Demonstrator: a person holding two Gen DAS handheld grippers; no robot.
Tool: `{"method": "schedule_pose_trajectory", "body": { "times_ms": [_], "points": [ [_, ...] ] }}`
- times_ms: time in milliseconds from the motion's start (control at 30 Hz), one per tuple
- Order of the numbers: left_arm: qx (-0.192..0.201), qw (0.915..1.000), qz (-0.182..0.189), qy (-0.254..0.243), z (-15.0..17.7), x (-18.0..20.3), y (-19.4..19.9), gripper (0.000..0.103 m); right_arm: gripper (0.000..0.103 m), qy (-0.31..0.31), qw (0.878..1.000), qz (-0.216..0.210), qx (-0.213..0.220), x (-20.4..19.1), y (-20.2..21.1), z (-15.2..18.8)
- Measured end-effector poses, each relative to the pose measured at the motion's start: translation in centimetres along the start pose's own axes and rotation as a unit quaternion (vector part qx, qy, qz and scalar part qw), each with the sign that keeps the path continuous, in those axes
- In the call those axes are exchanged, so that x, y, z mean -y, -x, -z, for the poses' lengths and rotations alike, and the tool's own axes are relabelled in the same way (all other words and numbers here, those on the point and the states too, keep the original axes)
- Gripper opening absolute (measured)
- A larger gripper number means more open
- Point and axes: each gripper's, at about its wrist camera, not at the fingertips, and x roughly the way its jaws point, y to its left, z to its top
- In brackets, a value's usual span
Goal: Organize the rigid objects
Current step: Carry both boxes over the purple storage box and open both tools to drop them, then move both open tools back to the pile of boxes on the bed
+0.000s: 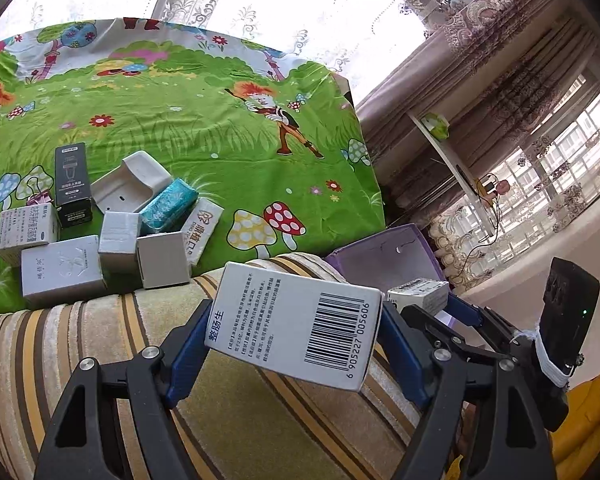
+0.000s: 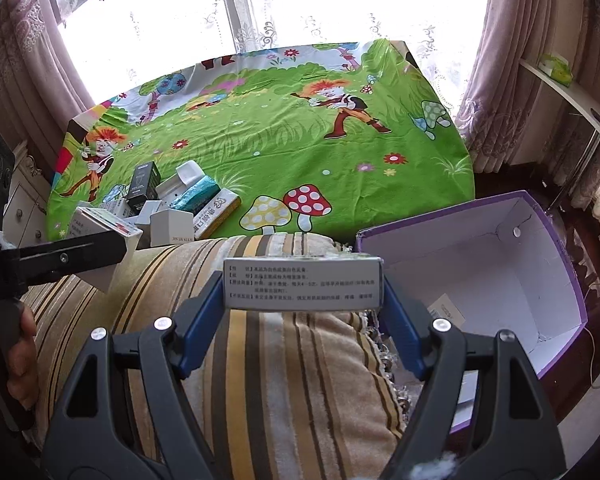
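Barcode carton [image 1: 296,322] sits pinched between the left gripper [image 1: 296,344] pads, tilted, above the striped cushion [image 1: 100,344]. The right gripper [image 2: 302,300] clamps a second white carton [image 2: 302,283] level, just short of the purple box [image 2: 556,240] at the bed's near edge. Best to lower each carton flat inside the box before releasing, one hand at a time, so the grippers don't collide.

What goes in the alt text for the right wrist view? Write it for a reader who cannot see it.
The right gripper clamps a white medicine box above a striped cushion. An open purple box stands to the right; small boxes cluster on a green cartoon cloth beyond.
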Motion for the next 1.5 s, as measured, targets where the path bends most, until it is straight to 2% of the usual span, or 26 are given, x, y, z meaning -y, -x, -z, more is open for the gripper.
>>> {"method": "schedule_pose_trajectory", "body": {
  "times_ms": [367, 533, 767, 833, 967, 1033, 1167, 1367, 1500],
  "points": [
    [-0.029, 0.9988, 0.038, -0.007, -0.4, 3.9, -3.8, 0.08, 0.078, -0.045, 0.997, 0.059, 0.012, 5.6, 1.7, 0.2],
    [-0.041, 0.9974, 0.052, -0.028, -0.3, 6.3, -5.3, 0.08, 0.078, -0.066, 0.993, 0.097, 0.019, 7.9, 2.5, 0.3],
    [-0.05, 0.9949, 0.068, -0.054, -0.2, 9.1, -6.9, 0.08, 0.079, -0.09, 0.989, 0.116, 0.019, 10.2, 3.1, 0.7],
    [-0.056, 0.9943, 0.072, -0.055, -0.3, 9.5, -7.3, 0.083, 0.08, -0.098, 0.988, 0.122, 0.02, 10.8, 3.3, 0.8],
    [-0.069, 0.993, 0.084, -0.047, -0.3, 9.7, -8.0, 0.089, 0.089, -0.106, 0.985, 0.134, 0.025, 11.5, 3.6, 0.8],
    [-0.067, 0.9927, 0.086, -0.052, -0.2, 9.8, -7.9, 0.089, 0.09, -0.105, 0.985, 0.133, 0.026, 11.5, 3.6, 0.7],
    [-0.036, 0.9929, 0.07, -0.089, 0.0, 10.4, -7.2, 0.089, 0.09, -0.101, 0.986, 0.129, 0.023, 11.2, 3.5, 0.7],
    [-0.026, 0.9922, 0.078, -0.094, -0.1, 10.4, -6.7, 0.089, 0.09, -0.093, 0.987, 0.126, 0.021, 10.8, 3.4, 0.7],
    [-0.015, 0.9937, 0.067, -0.089, -0.3, 9.9, -6.1, 0.089, 0.09, -0.089, 0.988, 0.125, 0.021, 10.5, 3.3, 0.7]
  ]
}}
